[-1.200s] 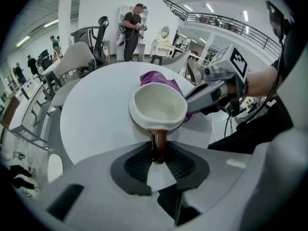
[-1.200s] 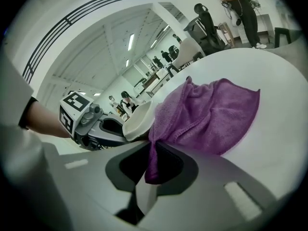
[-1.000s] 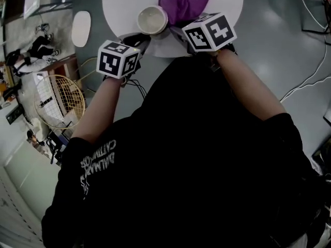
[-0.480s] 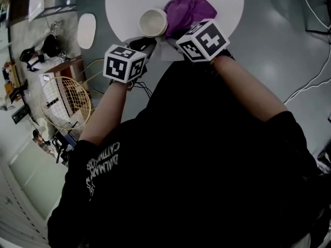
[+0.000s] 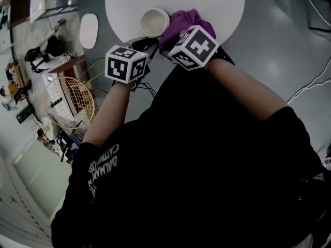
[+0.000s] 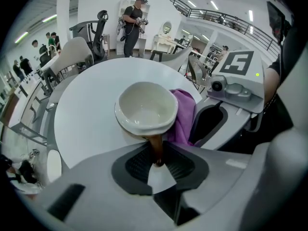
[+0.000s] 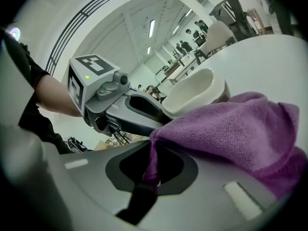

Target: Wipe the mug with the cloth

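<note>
Since a second ago, our right gripper has carried the purple cloth from the far middle of the round white table leftward and toward us, so the cloth now presses against the right side of the mug. That gripper's marker cube has shifted left with it and rolled a little. The mug sits in nearly the same spot as before, and our left gripper has barely moved.

The mug is close to the near edge of the table, left of its centre. It stands upright, its long axis vertical and its open white mouth facing up toward the head camera. Its brown handle sticks out toward us, over the table's near edge.

In the left gripper view, the two jaws are closed on that handle, one pad on either side of it. In the right gripper view, the jaws are pinched on a fold of the cloth, and the rest of the cloth bunches out in front of them in a soft heap reaching the mug's wall. Both of our forearms reach forward from black sleeves, and the left marker cube is just off the table's edge.
</note>
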`<state>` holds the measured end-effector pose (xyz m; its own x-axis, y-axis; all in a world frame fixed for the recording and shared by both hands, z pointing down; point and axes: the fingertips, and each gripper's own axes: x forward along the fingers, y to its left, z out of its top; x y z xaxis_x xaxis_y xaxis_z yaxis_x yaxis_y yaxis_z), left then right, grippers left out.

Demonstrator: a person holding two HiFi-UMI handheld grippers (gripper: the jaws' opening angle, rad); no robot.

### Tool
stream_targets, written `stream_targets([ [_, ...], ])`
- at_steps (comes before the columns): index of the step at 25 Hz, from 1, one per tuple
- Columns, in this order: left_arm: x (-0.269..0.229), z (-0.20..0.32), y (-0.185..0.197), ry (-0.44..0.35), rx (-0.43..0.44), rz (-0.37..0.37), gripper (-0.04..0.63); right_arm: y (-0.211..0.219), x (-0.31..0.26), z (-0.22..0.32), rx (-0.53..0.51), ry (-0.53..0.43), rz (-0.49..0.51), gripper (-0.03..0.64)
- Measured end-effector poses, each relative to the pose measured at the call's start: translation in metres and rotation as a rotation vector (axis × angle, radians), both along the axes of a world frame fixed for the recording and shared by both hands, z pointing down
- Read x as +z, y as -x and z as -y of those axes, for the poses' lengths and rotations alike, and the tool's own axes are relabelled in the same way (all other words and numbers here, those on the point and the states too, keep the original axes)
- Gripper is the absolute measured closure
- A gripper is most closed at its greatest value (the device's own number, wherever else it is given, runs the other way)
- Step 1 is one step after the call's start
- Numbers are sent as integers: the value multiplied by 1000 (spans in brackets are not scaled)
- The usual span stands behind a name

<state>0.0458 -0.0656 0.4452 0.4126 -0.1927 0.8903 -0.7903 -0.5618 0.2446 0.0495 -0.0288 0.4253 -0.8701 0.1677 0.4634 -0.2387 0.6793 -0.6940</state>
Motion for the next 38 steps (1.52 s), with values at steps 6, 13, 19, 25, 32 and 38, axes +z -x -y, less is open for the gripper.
stream_targets([
  [6, 2, 1, 2, 7, 1, 7, 530, 13, -6, -26, -85, 123, 86, 586],
  [13, 0, 5, 6, -4, -15, 14, 532, 3, 2, 8, 77, 119, 25, 588],
  [19, -6, 4, -6, -21, -39, 0, 531, -23, 3, 26, 236, 204, -17, 588],
  [25, 0, 6, 5, -19, -17, 18, 532, -39, 12, 44, 382, 280, 1, 588],
  [32, -1, 4, 10, 1, 80, 31, 532, -57, 14, 55, 460, 226, -67, 588],
  [38, 6, -4, 25, 4, 239, 31, 531, -49, 22, 54, 500, 216, -138, 586],
])
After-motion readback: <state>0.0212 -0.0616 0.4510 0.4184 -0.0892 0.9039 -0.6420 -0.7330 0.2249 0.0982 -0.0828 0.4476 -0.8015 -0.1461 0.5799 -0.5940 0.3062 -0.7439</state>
